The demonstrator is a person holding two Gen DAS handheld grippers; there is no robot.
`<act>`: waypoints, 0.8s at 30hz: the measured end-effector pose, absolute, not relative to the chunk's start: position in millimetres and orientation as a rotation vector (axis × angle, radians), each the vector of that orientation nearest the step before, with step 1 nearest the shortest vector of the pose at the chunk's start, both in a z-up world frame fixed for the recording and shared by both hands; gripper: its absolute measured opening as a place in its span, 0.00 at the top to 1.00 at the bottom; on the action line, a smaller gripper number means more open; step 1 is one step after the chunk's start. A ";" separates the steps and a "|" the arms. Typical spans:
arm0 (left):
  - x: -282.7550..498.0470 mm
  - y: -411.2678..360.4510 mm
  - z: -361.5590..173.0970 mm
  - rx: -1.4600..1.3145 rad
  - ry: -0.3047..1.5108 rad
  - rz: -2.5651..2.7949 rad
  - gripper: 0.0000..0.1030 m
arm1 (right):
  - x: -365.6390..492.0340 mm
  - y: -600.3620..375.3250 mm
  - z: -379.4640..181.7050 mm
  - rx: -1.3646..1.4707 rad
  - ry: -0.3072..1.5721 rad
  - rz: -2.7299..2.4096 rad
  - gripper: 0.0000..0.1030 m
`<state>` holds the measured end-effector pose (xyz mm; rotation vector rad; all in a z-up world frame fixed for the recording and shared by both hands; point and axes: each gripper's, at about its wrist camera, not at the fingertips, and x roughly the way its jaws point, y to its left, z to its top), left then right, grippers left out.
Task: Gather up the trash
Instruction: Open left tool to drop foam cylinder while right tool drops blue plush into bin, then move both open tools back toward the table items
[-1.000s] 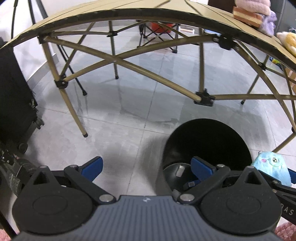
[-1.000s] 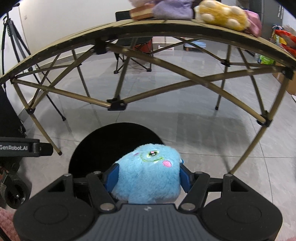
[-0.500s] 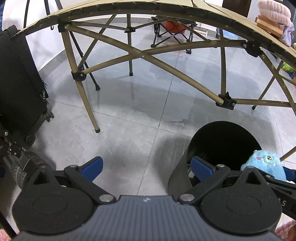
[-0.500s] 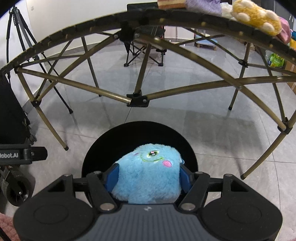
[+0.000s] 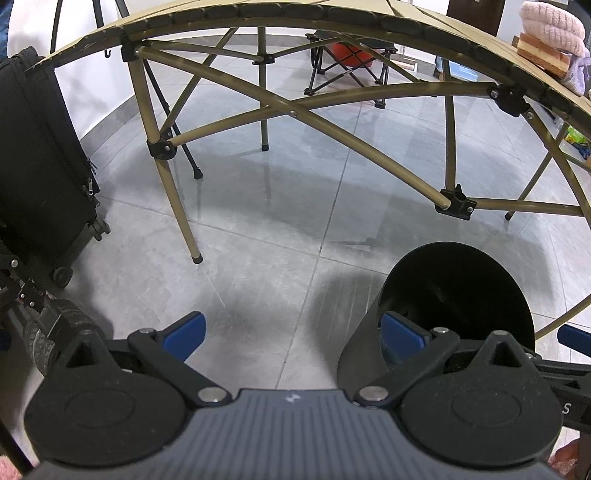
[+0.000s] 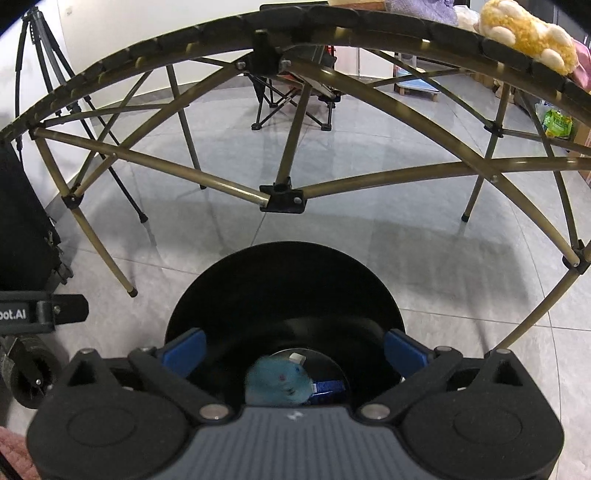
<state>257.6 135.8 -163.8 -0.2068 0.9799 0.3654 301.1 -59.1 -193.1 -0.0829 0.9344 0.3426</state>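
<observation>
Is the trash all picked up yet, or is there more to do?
Done: the blue plush lies at the bottom of the black bin, beside a few small bits. In hand: nothing. The right claw is opening above the bin with nothing between its jaws, and the left claw is open and empty too. Left: a yellow plush and other soft things sit on the table, maybe next.

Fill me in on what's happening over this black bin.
A person holds tongs in each hand above a black trash bin standing on the tiled floor beside a folding table. The right tongs are opening with nothing between the pads; a blue plush toy lies blurred inside the bin near small scraps. The left tongs hang open and empty beside the bin.
</observation>
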 end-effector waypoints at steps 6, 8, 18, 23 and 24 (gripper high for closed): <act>256.6 134.2 -160.0 -0.207 0.969 0.363 0.00 | 298.8 -61.5 -190.7 -0.085 0.925 0.341 0.00; 255.5 132.5 -155.6 -0.200 0.950 0.363 0.00 | 298.0 -62.4 -188.7 -0.084 0.920 0.342 0.00; 253.2 127.8 -113.7 -0.123 0.751 0.432 0.00 | 288.7 -84.7 -145.9 -0.056 0.764 0.353 0.00; 257.7 133.1 -89.9 -0.181 0.690 0.425 0.00 | 280.6 -110.7 -105.7 -0.042 0.570 0.343 0.00; 260.2 131.5 -85.5 -0.180 0.682 0.425 0.00 | 280.5 -117.0 -99.1 -0.033 0.538 0.338 0.00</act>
